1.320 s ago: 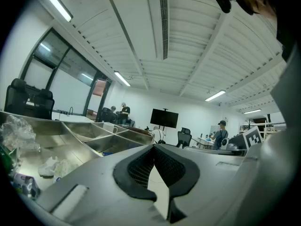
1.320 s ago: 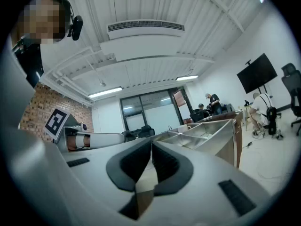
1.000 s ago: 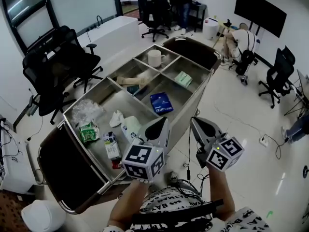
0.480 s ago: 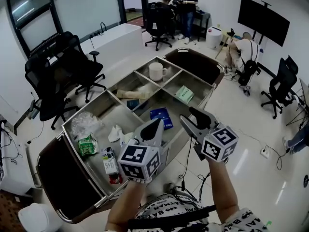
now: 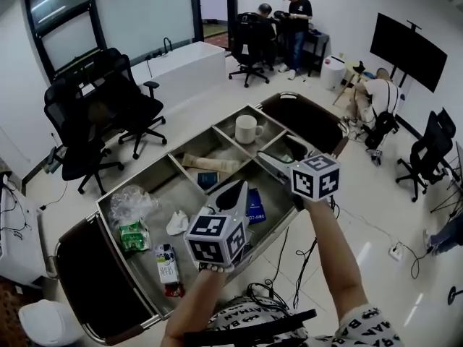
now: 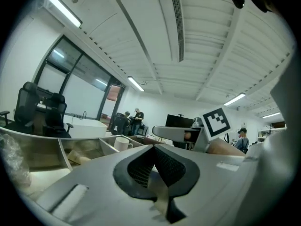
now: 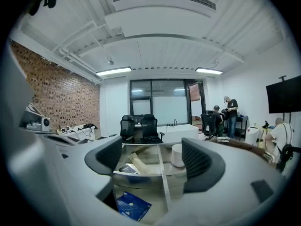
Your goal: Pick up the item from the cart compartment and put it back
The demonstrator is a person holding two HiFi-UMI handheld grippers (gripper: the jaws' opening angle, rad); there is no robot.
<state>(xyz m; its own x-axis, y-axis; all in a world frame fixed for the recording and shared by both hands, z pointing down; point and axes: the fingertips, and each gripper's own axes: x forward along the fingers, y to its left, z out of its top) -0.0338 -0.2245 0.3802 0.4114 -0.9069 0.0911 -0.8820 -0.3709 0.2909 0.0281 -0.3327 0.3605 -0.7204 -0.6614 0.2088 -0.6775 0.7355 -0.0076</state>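
The steel cart (image 5: 155, 165) has several compartments. They hold a white mug (image 5: 248, 129), a brown paper roll (image 5: 210, 163), a dark box (image 5: 207, 179), a blue pack (image 5: 255, 204), a plastic bag (image 5: 130, 202), a green packet (image 5: 134, 236) and a milk carton (image 5: 167, 264). My right gripper (image 5: 273, 163) reaches over the cart's right compartments. Its jaws have just been opening and stand open with nothing between them (image 7: 152, 161); the blue pack (image 7: 133, 205) lies below and the mug (image 7: 178, 155) beyond. My left gripper (image 5: 239, 188) hovers over the near rim, shut and empty (image 6: 154, 149).
Black office chairs (image 5: 87, 129) and a white tub-like counter (image 5: 189, 63) stand beyond the cart. People (image 5: 296, 20) are at the back, and a dark screen (image 5: 409, 42) is at the right. Cables (image 5: 304, 266) trail on the floor by the cart's near side.
Both grippers have moved forward toward the cart. The right one went farther, from beside the cart to over its right compartments, and its jaws have spread apart.
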